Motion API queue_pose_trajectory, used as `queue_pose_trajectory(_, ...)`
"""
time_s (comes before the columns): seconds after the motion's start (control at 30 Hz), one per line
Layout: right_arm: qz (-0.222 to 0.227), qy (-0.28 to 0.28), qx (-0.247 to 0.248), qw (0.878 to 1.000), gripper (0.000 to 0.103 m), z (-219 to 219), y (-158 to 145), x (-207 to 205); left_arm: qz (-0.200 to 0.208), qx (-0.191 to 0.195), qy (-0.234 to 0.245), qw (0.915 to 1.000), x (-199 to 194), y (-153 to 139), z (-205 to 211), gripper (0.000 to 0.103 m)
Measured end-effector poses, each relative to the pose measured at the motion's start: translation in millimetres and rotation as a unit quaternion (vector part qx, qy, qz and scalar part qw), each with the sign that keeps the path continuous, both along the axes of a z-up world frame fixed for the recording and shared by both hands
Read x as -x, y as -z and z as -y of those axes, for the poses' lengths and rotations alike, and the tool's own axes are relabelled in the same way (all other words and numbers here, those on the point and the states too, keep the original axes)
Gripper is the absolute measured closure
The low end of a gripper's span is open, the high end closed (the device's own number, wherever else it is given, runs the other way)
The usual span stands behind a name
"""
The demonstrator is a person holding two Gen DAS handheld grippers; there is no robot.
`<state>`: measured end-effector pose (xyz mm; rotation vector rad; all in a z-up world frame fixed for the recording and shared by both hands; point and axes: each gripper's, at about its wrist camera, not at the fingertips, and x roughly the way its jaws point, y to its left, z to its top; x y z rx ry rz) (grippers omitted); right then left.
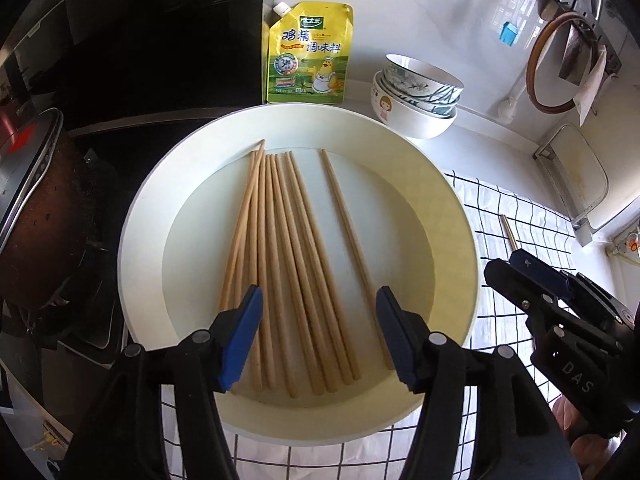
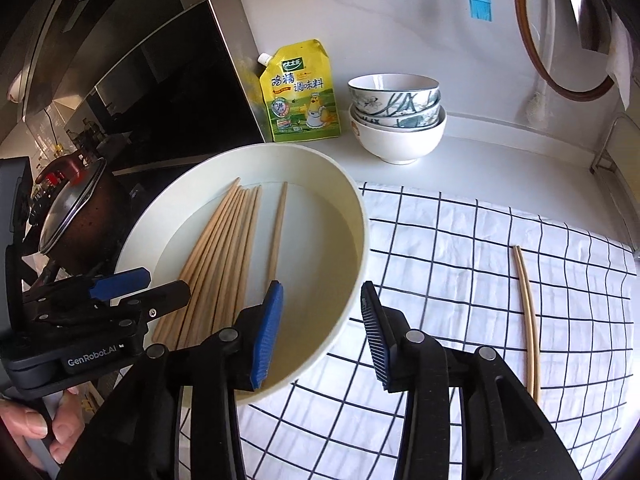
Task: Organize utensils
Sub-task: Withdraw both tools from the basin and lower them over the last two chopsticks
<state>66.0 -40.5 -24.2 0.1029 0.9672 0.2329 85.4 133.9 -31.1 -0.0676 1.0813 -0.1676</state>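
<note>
Your chopsticks (image 1: 280, 264) are plain pale wood, tapered to thin tips at the far end. Most lie fanned side by side in the round white basin (image 1: 136, 216), thick ends toward you; 1 pair lies slightly apart to the right of the fan. 1 more pair (image 2: 527, 316) lies outside on the checked cloth (image 2: 460, 264), well right of the basin.

Far behind the basin, the stacked bowls (image 2: 396, 120) sit nested beside a yellow seasoning pouch (image 2: 300, 96); what the top bowl holds cannot be told.

Your left gripper (image 1: 319, 334) hovers above the near ends of the fan, tilted down, jaws parted and grasping nothing. Your right gripper (image 2: 322, 330) hangs over the basin's near right rim, jaws likewise released and empty.
</note>
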Motion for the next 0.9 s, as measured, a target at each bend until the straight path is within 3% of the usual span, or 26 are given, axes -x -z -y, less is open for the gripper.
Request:
queue_pose_trajectory(0.63,0.007,0.071,0.014,0.997,0.056,122.1,-5.9,42.3,0.012,0.007,0.059,0.9982,27.2,-12.9,110.7,0.037)
queue_pose_trajectory(0.9,-0.017,0.102,0.039,0.994,0.055,173.7,25.4,53.2,0.008,0.016,0.087,0.9961,36.9,-7.9,157.6,0.032)
